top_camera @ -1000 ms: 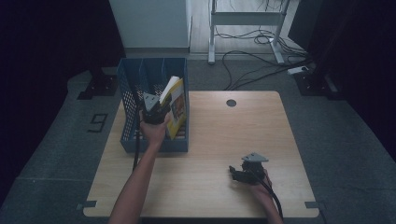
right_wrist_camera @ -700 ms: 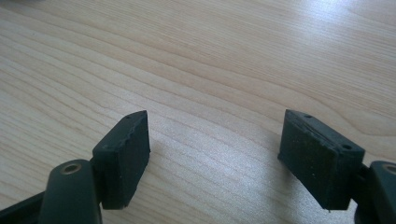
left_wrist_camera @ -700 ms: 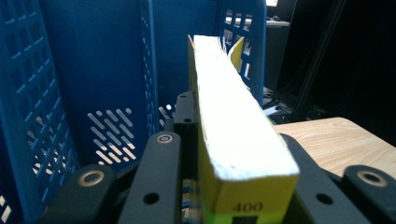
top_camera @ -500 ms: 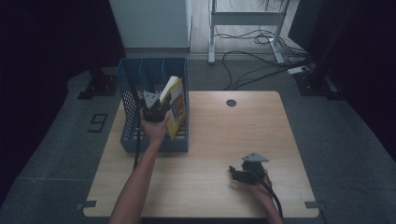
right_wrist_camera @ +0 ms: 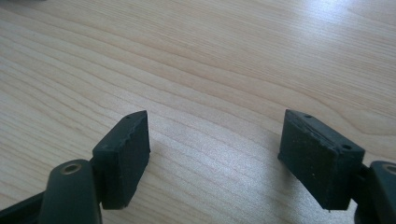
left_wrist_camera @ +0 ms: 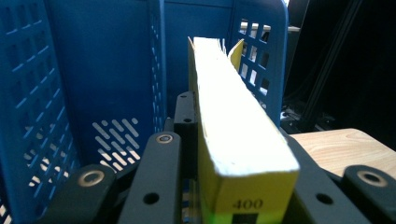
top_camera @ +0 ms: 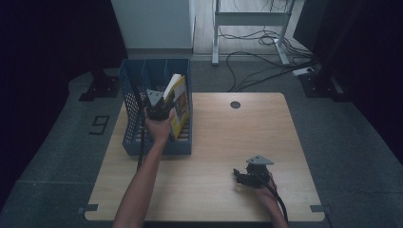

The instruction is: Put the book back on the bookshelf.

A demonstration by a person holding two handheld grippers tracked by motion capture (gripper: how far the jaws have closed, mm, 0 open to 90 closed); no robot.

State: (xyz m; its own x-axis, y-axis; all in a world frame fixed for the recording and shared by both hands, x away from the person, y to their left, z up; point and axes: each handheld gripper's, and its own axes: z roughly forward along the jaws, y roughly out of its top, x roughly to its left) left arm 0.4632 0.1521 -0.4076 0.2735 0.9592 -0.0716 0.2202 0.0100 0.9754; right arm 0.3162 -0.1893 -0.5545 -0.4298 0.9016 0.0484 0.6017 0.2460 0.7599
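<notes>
Fingers of the left gripper [left_wrist_camera: 243,186] pinched the book [left_wrist_camera: 233,135] upright between them inside the rack [top_camera: 138,142], so lowering straight seemed wisest, while right fingers [right_wrist_camera: 123,154] stood spread over bare worktop [right_wrist_camera: 210,56].

Book [top_camera: 178,107]: yellow cover, white page edges, dark "400" printed on the yellow spine end with a green strip below it (seen in the left gripper view). File rack [top_camera: 138,90] around the book: blue plastic, side walls in a square grid pattern, slanted slot cutouts on the back wall. Left gripper [top_camera: 157,109] at the book: black with a grey top plate. Right gripper [top_camera: 244,176], well right of the rack: black, same grey plate. Table [top_camera: 228,137]: light wood grain.
</notes>
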